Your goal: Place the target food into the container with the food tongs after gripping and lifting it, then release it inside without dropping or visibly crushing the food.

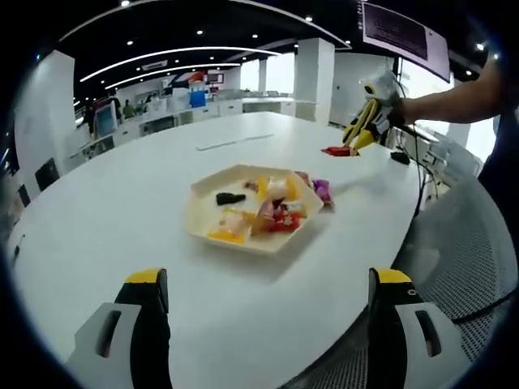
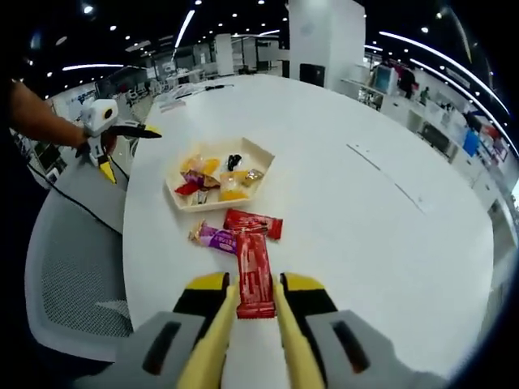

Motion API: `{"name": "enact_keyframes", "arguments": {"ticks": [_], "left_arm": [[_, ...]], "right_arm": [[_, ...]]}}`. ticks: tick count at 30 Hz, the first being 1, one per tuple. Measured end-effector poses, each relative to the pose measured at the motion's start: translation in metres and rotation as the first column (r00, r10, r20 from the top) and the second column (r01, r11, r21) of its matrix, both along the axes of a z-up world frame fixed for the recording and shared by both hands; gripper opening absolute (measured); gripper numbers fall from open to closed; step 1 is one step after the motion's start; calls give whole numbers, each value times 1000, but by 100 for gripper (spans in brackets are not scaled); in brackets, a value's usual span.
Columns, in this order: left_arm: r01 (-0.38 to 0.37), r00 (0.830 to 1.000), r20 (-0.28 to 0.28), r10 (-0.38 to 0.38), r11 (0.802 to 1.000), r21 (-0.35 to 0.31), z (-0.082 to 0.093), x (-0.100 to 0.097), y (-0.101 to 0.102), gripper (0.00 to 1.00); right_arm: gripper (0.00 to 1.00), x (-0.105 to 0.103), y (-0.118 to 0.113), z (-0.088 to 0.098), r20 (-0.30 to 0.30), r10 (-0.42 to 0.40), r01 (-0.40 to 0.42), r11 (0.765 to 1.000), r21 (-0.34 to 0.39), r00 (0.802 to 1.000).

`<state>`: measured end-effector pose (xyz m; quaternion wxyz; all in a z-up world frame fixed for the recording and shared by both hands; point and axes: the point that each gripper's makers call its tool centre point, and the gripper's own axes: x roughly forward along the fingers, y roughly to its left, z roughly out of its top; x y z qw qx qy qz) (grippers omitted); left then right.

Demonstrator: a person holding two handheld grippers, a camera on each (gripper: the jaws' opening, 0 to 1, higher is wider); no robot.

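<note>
While spread beneath the tray, table: white, glossy, oval.
Chair: grey mesh, at the table edge nearest the tray.
Tray: cream, hexagonal, loaded with wrapped snacks in yellow, red and black.
Left gripper: jaws spread wide with nothing between them, aimed at the tray from well short of it.
Right gripper: clenched across the food tongs, on the far side of the tray from the left gripper.
Food tongs: yellow, two arms straddling the near end of the long red packet.
Long red packet: target food, outside the tray, flat on the table by the look of it; lift off the surface impossible to tell.
Second red packet: crosswise, between tray and long packet.
Purple packet: just outside the tray, beside the two red ones.
</note>
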<state>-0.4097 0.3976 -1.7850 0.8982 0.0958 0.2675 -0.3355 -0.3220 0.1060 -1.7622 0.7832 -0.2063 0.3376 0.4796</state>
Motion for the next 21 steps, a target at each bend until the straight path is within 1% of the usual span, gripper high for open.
{"name": "enact_keyframes", "arguments": {"ticks": [3,11,17,21], "left_arm": [[-7,1000,0,7,1000,-3,0,2,3,99],[-15,1000,2,15,1000,-21,3,3,3,99],[-31,999,-9,30,999,-44,2,6,7,99],[-14,1000,-11,13,999,-52,3,4,3,100]], "right_arm": [[24,-1,7,4,-8,15,-15,1000,22,1000],[24,2,28,15,-6,30,-30,999,35,1000],[24,6,53,22,1,49,-49,998,43,999],[24,14,73,29,10,58,-59,997,49,998]]}}
